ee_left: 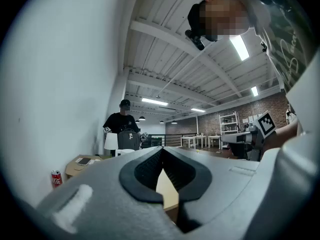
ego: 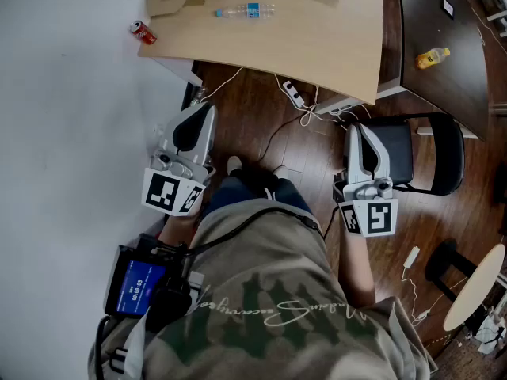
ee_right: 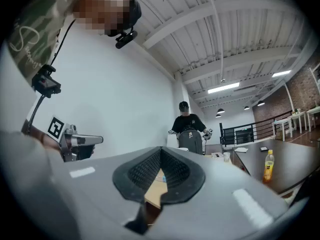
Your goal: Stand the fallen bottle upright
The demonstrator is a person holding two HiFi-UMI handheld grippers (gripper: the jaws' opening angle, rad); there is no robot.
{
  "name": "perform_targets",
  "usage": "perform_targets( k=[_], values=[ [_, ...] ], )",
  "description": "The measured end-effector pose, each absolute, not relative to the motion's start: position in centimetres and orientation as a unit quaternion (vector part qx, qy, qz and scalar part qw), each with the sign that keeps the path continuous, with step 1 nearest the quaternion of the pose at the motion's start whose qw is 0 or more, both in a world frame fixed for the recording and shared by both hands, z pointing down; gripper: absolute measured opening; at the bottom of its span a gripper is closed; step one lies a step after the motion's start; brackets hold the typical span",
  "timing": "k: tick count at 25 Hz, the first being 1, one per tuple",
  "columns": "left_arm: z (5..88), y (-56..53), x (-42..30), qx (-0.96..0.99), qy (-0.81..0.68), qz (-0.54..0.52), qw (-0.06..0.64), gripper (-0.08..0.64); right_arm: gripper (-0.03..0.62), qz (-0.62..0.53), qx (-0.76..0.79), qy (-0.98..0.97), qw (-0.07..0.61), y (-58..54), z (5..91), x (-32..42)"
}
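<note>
My left claw (ego: 204, 115) is pressed together; in the left gripper view (ee_left: 161, 153) its two black ribbed pads meet at their tips with nothing pinched between them. My right claw (ego: 353, 131) is pressed together too; in the right gripper view (ee_right: 161, 153) its pads touch at the tips and hold nothing. I hold both claws level over the brown wooden floor (ego: 261, 125), one on either side of my legs, short of the near edge of the light wooden desk (ego: 317, 38) and well apart from everything on it.

The clear plastic water bottle with a blue label (ego: 245, 10) lies on its side on that desk, well in from the near edge and towards the left end; neither claw is near it. A red drinks can (ego: 143, 32) lies at the desk's near left corner, close to the edge; the left gripper view shows it low at the left (ee_left: 56, 178). A small yellow bottle (ego: 432, 56) lies on the dark desk (ego: 444, 85) to the right, near its right edge; the right gripper view shows it at the right (ee_right: 269, 166).

A white power strip (ego: 295, 93) lies on the floor just under the light desk's near edge; a black chair (ego: 432, 161) stands beside my right claw. A person in black (ee_left: 121, 126) stands beyond the desk's far edge.
</note>
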State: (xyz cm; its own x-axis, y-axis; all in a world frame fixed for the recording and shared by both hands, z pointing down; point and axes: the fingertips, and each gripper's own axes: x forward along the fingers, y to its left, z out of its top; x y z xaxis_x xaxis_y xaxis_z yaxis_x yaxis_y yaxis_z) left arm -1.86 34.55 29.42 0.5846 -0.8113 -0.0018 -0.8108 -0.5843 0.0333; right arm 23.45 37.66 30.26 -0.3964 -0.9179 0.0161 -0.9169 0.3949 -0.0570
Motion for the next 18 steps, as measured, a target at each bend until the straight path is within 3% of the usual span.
perform_targets(
  k=[18],
  values=[
    [31.4,31.2,3.0,0.894,-0.448,-0.006,0.025,0.003,0.003,-0.016,-0.511,0.859,-0.028,34.0,33.4,25.4]
  ],
)
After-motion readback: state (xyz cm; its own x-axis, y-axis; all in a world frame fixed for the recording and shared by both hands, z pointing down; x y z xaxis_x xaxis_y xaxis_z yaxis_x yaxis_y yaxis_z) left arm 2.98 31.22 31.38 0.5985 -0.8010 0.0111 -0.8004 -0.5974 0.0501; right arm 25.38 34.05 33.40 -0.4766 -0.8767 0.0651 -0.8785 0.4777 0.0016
